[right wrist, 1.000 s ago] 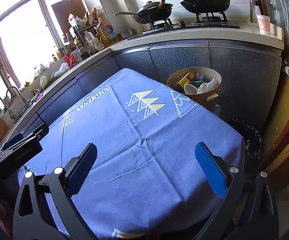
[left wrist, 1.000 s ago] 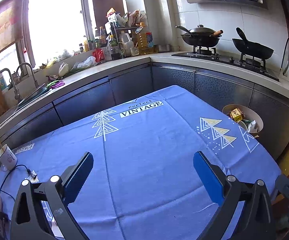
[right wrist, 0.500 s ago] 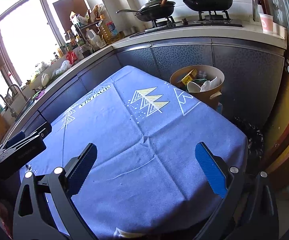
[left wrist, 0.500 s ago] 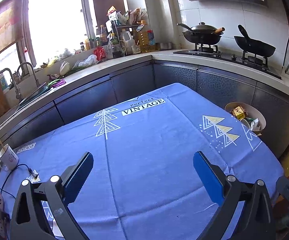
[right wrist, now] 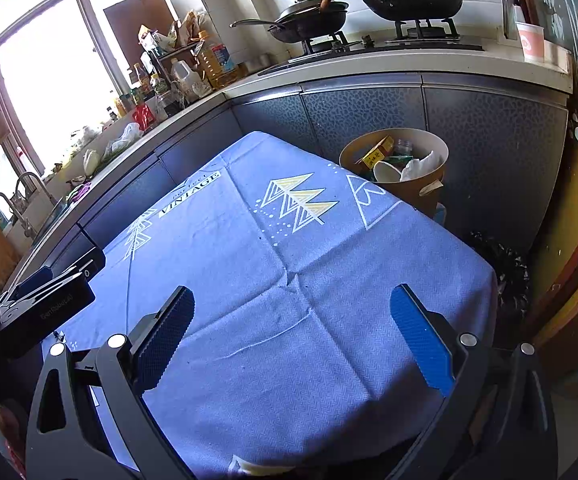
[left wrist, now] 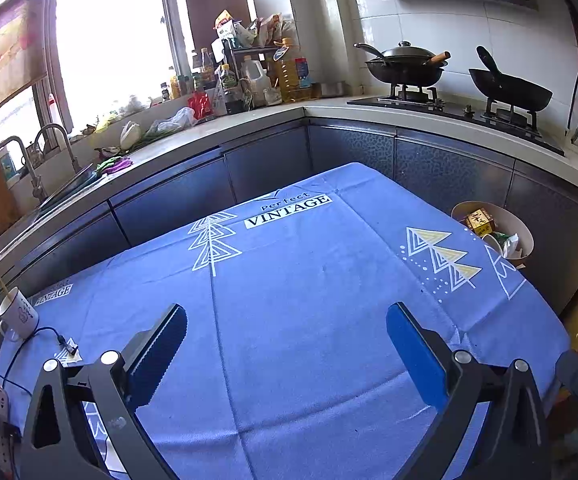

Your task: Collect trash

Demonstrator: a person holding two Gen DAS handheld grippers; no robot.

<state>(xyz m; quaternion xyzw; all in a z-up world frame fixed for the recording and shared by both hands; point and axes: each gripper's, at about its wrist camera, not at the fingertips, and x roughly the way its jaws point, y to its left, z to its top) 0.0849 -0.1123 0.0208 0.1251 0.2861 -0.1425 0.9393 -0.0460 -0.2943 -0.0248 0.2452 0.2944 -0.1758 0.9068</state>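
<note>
At right of both frames, beside the desk's (left wrist: 309, 320) far corner, the bin (right wrist: 429, 190) already holds a yellow box (right wrist: 377, 152), a cup (right wrist: 385, 172) and crumpled paper (right wrist: 421, 166). On the blue cloth no trash shows; only a mug (left wrist: 19, 312) and a cable (left wrist: 37, 340) sit at lower left. Left gripper (left wrist: 287, 344) and right gripper (right wrist: 293, 326) hover with fingers wide apart, holding nothing. Collection looks essentially finished.
</note>
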